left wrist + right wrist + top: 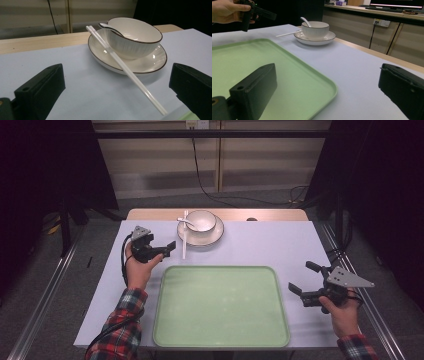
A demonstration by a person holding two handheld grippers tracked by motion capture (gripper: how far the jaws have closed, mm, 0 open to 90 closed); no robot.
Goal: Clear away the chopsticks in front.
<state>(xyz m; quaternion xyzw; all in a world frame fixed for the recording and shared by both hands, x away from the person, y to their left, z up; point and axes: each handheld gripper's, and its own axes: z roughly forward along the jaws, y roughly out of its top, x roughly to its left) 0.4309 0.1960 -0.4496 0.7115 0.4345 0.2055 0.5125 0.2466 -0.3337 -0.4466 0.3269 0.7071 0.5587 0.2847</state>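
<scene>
High view first: we see the left gripper (pixel 169 249) held above the table at about ten o'clock, jaws spread wide with nothing between them, its tips aimed toward the dishes. Out from there, just past those tips at about one o'clock from the gripper, lie the white chopsticks (pixel 184 238), their far ends propped on the plate (pixel 216 236) and their near ends down on the tablecloth (pixel 270 245). In the left gripper view we look between the two black jaws straight at the chopsticks (pixel 125 68), apart from both jaws. On the plate stands the bowl (pixel 206 221) with a spoon (pixel 184 222) leaning in it, at twelve o'clock on the table. Over at four o'clock we find the right gripper (pixel 303 279), jaws also gaping and holding nothing, beside the right edge of the green tray (pixel 220 307).
</scene>
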